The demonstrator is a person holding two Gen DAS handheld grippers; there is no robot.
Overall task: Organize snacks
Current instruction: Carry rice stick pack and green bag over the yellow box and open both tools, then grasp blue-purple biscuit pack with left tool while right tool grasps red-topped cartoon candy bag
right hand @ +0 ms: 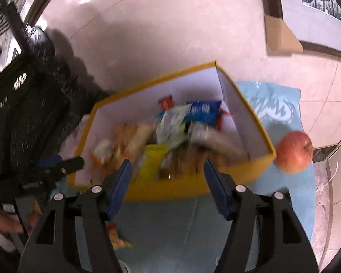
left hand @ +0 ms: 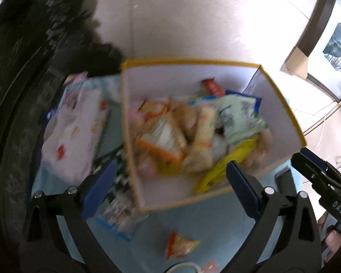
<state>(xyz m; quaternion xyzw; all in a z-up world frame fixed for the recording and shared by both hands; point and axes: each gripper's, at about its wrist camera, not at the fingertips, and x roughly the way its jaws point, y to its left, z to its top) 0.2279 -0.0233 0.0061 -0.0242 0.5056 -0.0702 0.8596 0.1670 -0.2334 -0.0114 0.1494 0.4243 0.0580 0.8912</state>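
**Pale tiled floor, blue cloth, and an open yellow box of snacks**

Pale floor tiles surround a light blue cloth (right hand: 282, 113) spread on the ground. Both frames are motion-blurred.

The left gripper (left hand: 168, 179) has its blue-padded jaws spread wide with nothing between them. The right gripper (right hand: 168, 186) is partly open and also holds nothing; it hangs over the near wall of the box.

Just beyond both tools sits the yellow box (left hand: 291, 118), open at the top, white inside, resting on the cloth. In the left wrist view its long axis runs from near left to far right. Snack packets (left hand: 193, 134) are heaped loosely inside, pointing various ways: an orange and white bag (left hand: 161, 141), a pale green packet (right hand: 172, 125), a yellow packet (left hand: 218, 170), a blue packet (right hand: 204, 111) and a small red one (left hand: 212, 87) at the far wall.

Outside the box, a small orange packet (left hand: 179, 245) lies on the cloth near the grippers. A large white bag with coloured spots (left hand: 72, 132) lies to the left of the box. A red apple (right hand: 294, 151) rests on the cloth, touching or just beside the box's right near corner. Framed pictures (left hand: 336, 45) lean at the far right.
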